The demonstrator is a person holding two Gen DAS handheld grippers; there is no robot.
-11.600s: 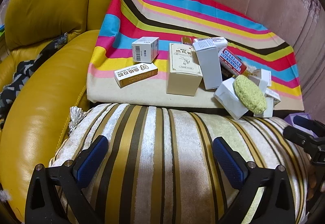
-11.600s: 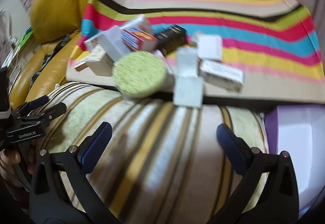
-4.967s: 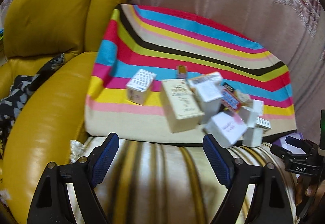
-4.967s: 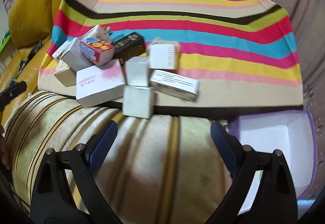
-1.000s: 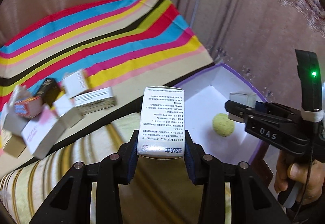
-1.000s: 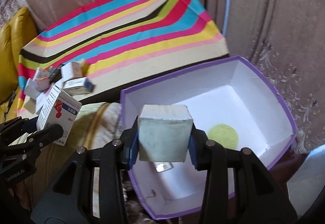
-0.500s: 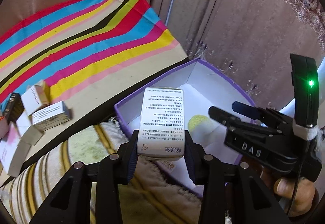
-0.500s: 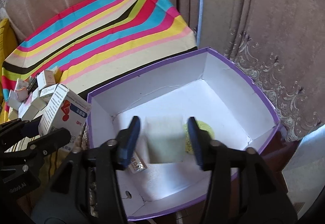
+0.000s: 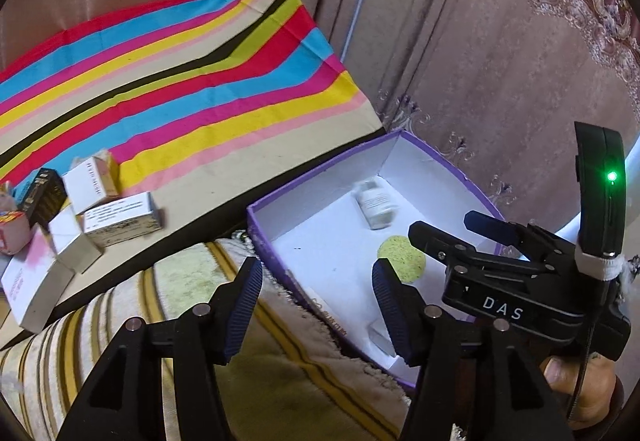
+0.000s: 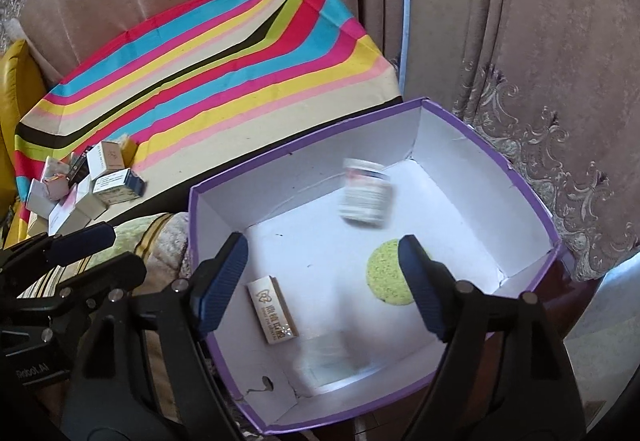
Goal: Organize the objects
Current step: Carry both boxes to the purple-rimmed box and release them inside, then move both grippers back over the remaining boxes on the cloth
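A purple box with a white inside [image 10: 492, 161] [image 9: 320, 177] stands beside the striped cushion. In it lie a green round sponge [image 10: 386, 275] [image 9: 400, 261], a tan printed carton [image 10: 272, 309], a blurred white medicine carton [image 10: 364, 193] [image 9: 376, 205] and a blurred pale cube box [image 10: 330, 359]. My left gripper [image 9: 316, 301] is open and empty over the box's near-left wall. My right gripper [image 10: 322, 281] is open and empty above the box; it also shows in the left wrist view [image 9: 492, 237]. Several small cartons [image 9: 80, 209] [image 10: 80, 189] remain on the striped cloth.
A rainbow-striped cloth [image 9: 180, 81] [image 10: 208, 73] covers the surface behind. A gold-striped cushion [image 9: 120, 321] lies in front of it. Brown curtains [image 9: 480, 61] hang behind the box. A yellow leather sofa [image 10: 12, 89] is at far left.
Both grippers have opened. The white medicine carton left my left gripper and the pale cube box left my right gripper; both now lie blurred inside the purple box.
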